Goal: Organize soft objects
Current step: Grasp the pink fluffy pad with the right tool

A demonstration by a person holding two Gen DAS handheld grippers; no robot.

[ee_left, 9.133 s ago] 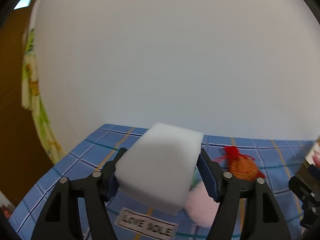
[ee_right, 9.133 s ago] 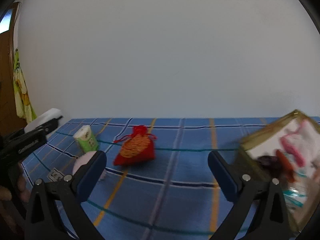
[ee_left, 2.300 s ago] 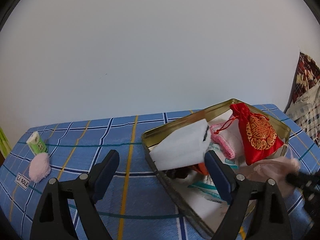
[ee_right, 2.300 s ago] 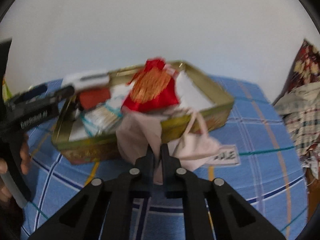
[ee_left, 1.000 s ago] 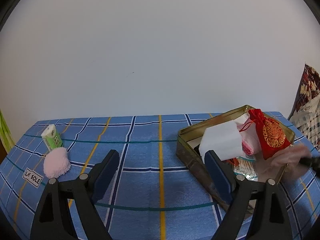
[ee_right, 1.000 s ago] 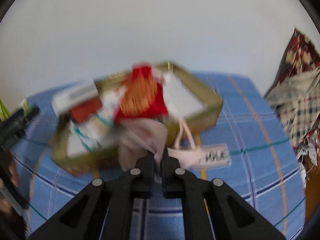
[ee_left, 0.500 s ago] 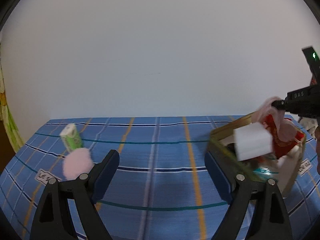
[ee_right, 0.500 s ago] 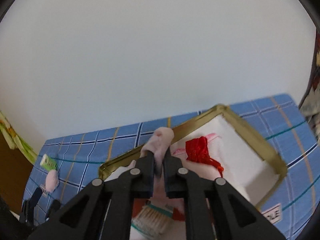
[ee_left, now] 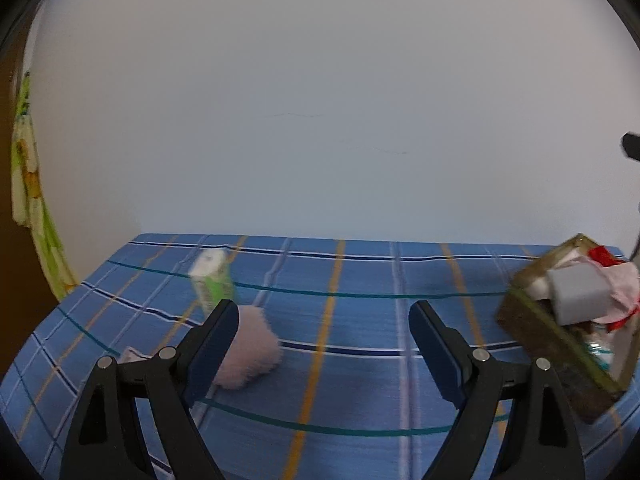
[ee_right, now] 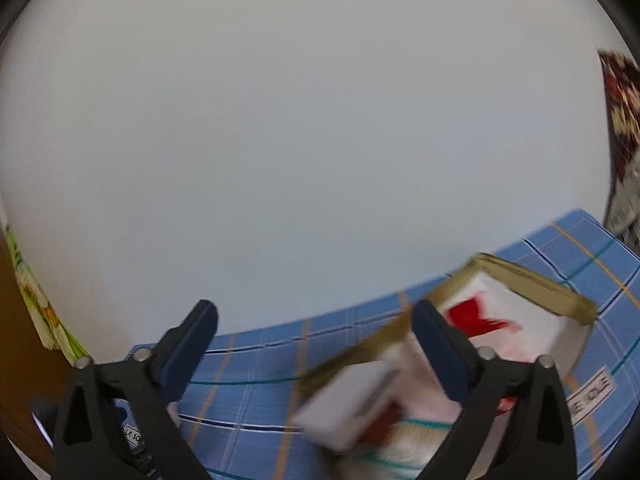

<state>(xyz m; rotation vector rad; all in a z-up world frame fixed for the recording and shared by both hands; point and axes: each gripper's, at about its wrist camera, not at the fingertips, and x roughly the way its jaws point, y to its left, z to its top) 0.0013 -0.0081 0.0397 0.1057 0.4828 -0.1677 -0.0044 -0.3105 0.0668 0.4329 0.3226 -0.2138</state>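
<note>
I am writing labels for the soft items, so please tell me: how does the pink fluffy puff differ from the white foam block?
The pink fluffy puff is rounded and fuzzy; the white foam block is box-shaped with smooth faces. The puff lies on the blue checked cloth; the block sits in the gold tin. No gripper holds either one.

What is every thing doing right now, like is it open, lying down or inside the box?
Left gripper: open, nothing between its fingers.
Right gripper: jaws opening, nothing between them.
Gold metal tin: lid off, piled full.
White foam block: in the tin, sticking up over the rim.
Red drawstring pouch: in the tin.
Fluffy pink puff: lying on the blue checked cloth.
Green and white tissue pack: standing upright on the cloth.
</note>
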